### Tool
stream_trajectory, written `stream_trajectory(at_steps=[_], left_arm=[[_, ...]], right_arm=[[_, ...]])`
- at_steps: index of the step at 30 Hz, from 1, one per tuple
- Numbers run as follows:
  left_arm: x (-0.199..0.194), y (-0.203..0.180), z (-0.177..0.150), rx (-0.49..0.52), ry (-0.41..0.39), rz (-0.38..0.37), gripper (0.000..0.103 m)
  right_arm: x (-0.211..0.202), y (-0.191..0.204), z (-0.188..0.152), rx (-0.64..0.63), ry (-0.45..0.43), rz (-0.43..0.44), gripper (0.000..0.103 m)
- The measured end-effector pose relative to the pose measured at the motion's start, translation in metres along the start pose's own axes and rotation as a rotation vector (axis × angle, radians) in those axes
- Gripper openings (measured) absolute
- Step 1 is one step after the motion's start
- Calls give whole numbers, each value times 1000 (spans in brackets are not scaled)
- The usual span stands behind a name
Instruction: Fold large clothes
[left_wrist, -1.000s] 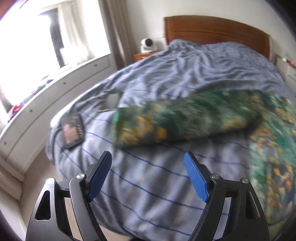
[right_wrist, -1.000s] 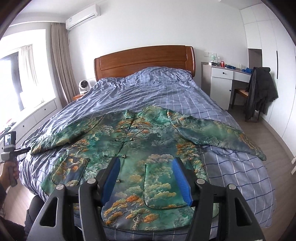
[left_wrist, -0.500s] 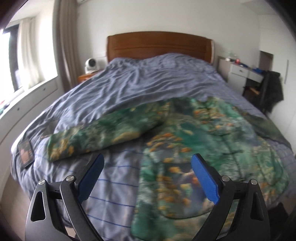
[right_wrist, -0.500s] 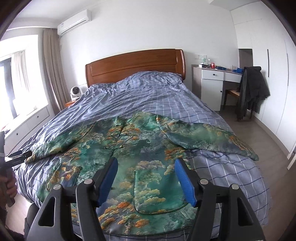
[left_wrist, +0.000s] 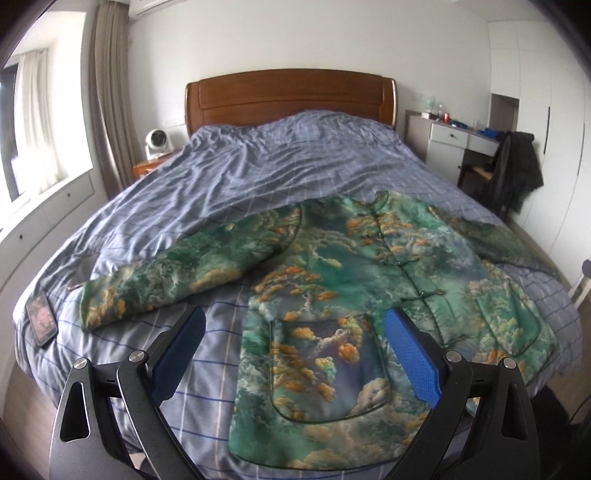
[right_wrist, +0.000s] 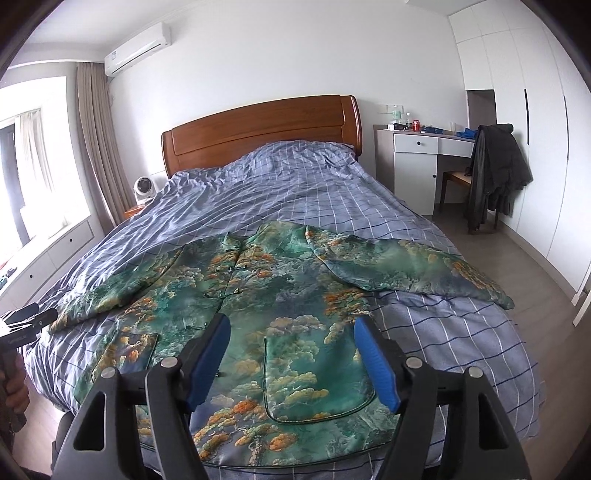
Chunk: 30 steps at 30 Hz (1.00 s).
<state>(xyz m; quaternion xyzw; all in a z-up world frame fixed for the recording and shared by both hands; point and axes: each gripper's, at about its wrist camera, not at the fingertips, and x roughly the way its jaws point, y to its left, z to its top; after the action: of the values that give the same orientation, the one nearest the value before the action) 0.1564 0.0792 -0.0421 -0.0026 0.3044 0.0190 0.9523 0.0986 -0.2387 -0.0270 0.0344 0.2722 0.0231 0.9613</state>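
Observation:
A green jacket with an orange and white cloud print (left_wrist: 354, 273) lies flat, front up, on the blue checked bed (left_wrist: 258, 166), sleeves spread to both sides. It also shows in the right wrist view (right_wrist: 280, 295). My left gripper (left_wrist: 293, 321) is open and empty, held above the jacket's lower left pocket. My right gripper (right_wrist: 293, 328) is open and empty, above the jacket's lower right pocket near the hem. The left sleeve (left_wrist: 177, 273) reaches toward the bed's left edge; the right sleeve (right_wrist: 413, 266) lies toward the right edge.
A phone (left_wrist: 41, 322) lies on the bed's left corner. A wooden headboard (right_wrist: 258, 133) is at the far end, a small fan (left_wrist: 159, 142) on the nightstand, a white desk (right_wrist: 417, 147) and a chair with a dark coat (right_wrist: 495, 173) at right.
The left gripper has swung right from the sleeve end and phone to face the jacket body. The right gripper has moved slightly closer to the hem. Both stayed open.

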Motion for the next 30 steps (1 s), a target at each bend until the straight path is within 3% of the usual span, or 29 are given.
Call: stream_trajectory(at_steps=[7,12,30], left_arm=[[-5,-6,-3,-2,-9,-6,98],[-4,-7,-7,-22,-4,-13,98],[0,-12,-15,-11,15,-5,99]], right_arm=[[1,1,0,9,8,-8,73],[2,0,1,17,8,-34,81],[15,-2,-8,15,33,-91,81]])
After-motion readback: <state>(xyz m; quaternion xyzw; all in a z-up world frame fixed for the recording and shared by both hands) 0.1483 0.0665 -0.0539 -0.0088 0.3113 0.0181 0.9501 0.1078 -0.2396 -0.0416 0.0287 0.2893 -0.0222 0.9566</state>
